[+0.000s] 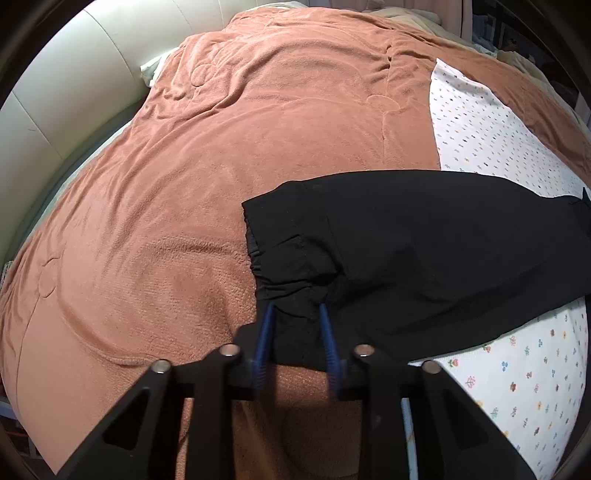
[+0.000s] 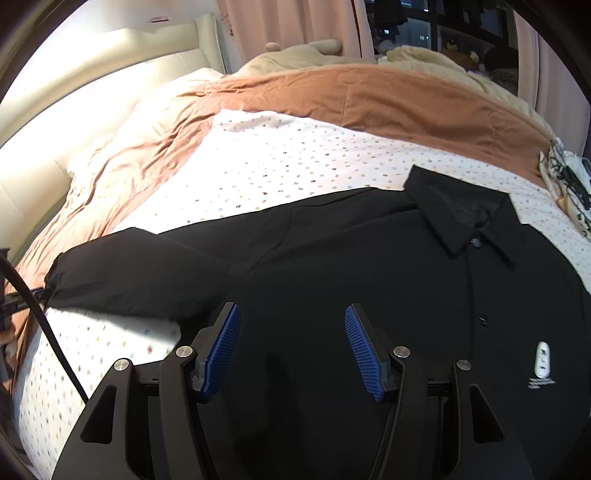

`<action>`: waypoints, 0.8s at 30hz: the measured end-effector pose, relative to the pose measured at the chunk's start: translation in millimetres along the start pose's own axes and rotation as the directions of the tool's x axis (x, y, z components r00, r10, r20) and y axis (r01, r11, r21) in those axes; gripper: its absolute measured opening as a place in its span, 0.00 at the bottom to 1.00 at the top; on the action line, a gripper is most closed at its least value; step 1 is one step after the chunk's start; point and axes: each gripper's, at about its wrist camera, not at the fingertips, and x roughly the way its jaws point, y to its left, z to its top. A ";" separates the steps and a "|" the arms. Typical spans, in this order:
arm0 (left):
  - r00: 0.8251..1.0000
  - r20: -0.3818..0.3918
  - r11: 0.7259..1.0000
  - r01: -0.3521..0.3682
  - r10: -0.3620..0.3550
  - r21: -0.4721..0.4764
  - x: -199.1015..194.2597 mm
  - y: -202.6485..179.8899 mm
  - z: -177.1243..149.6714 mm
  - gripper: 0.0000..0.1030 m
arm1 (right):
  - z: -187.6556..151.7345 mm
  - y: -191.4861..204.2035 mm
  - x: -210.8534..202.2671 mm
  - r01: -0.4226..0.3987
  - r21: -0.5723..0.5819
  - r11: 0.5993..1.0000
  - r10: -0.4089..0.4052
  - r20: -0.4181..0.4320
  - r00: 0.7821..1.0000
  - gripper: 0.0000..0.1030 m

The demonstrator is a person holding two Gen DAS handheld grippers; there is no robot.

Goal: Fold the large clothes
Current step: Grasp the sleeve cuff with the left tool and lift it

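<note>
Black shirt spread on floral sheet, under right gripper, jaws half open, empty. Left gripper narrow, pinching sleeve cuff. White chest logo right of jaws; writing unreadable.

A home bedroom: a bed under a rust-orange blanket and a white dotted sheet, cream padded headboard at the bed's edge, pink curtains behind the bed.
</note>
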 end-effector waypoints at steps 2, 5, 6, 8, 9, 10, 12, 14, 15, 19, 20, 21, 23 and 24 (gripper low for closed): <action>1.000 0.001 1.000 -0.009 0.009 0.023 -5.2 -3.0 3.2 0.10 | 7.0 6.9 23.6 -0.025 0.014 1.000 0.025 -0.044 0.999 0.54; 0.999 0.038 0.999 -0.017 0.016 0.041 -27.2 -6.7 9.9 0.08 | 5.1 17.2 64.4 -0.041 0.000 0.999 0.041 -0.188 0.981 0.54; 0.998 0.060 0.999 -0.013 0.010 0.042 -40.4 -7.3 14.5 0.08 | 3.3 18.9 70.5 -0.031 -0.005 1.000 0.029 -0.214 0.976 0.54; 0.995 0.101 0.999 -0.015 0.010 0.046 -63.0 -7.9 21.9 0.08 | 2.2 19.4 69.5 -0.015 -0.009 1.000 0.013 -0.221 0.975 0.54; 0.992 0.129 0.998 -0.019 0.011 0.055 -78.9 -9.8 27.2 0.08 | 2.6 18.4 64.6 -0.012 -0.001 1.000 0.011 -0.217 0.976 0.54; 0.988 0.152 0.998 -0.025 0.015 0.065 -91.5 -12.5 31.6 0.08 | 3.1 16.9 57.9 -0.016 0.012 1.000 0.019 -0.207 0.978 0.54; 0.979 0.202 0.996 -0.036 0.019 0.085 -119.9 -20.0 41.0 0.08 | 4.2 12.3 38.3 -0.037 0.038 0.999 0.043 -0.179 0.983 0.54; 0.971 0.240 0.995 -0.039 0.015 0.095 -146.0 -27.8 51.7 0.08 | 4.0 4.7 17.5 -0.022 0.050 0.998 0.030 -0.160 0.987 0.54; 0.967 0.254 0.994 -0.041 0.014 0.100 -158.6 -31.8 56.6 0.08 | 3.3 0.2 7.7 -0.021 0.056 0.998 0.029 -0.150 0.988 0.55; 0.941 0.338 0.985 -0.079 0.022 0.156 -216.4 -65.1 73.0 0.08 | -3.8 -10.9 -33.4 -0.022 0.077 0.997 0.030 -0.100 0.995 0.61; 0.933 0.359 0.982 -0.086 0.020 0.170 -229.3 -73.8 75.8 0.08 | -7.1 -15.0 -43.8 -0.023 0.081 0.996 0.030 -0.087 0.996 0.62; 0.923 0.384 0.978 -0.091 0.013 0.186 -245.8 -86.5 78.9 0.08 | -11.0 -20.2 -54.1 -0.022 0.083 0.996 0.029 -0.078 0.997 0.63; 0.906 0.424 0.975 -0.088 -0.006 0.203 -271.1 -106.4 84.2 0.08 | -17.3 -26.3 -73.6 -0.020 0.094 0.995 0.025 -0.052 0.998 0.68; 0.894 0.448 0.975 -0.079 -0.023 0.208 -287.5 -119.6 87.5 0.08 | -19.7 -30.7 -79.3 -0.021 0.105 0.994 0.026 -0.043 0.999 0.69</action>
